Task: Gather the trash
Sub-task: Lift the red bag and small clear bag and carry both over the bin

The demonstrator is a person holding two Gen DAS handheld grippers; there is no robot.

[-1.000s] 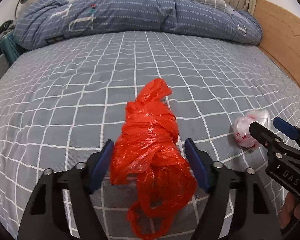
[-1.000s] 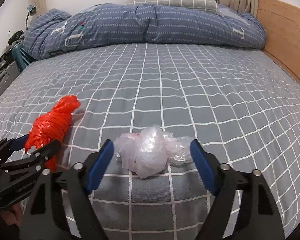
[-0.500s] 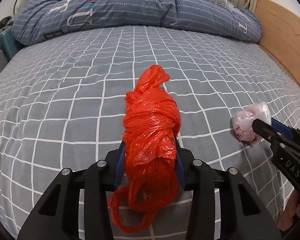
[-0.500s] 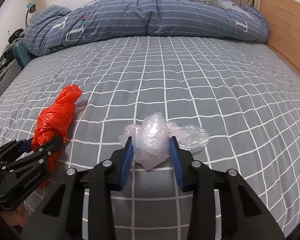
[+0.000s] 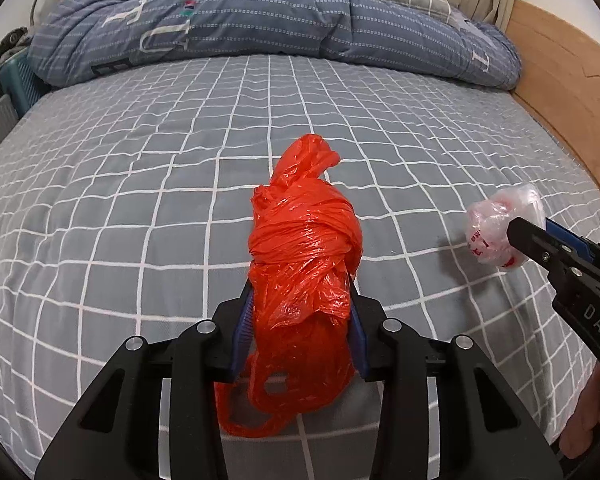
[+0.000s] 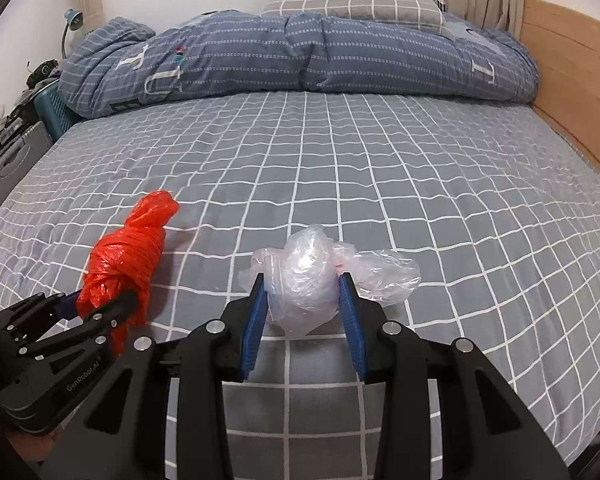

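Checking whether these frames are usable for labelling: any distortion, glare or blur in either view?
Left wrist view: fisheye bends the bedsheet grid, corners black; the red bag is sharp, with small glossy highlights. Right wrist view: same curvature and dark corners; the clear bag is sharp, faintly shiny; soft, even light, weak shadows.

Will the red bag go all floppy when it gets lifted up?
Probably. The red bag is thin, crinkled plastic, so its loose loops below the left gripper would likely dangle. It looks light, and the knotted bundle should hold together.
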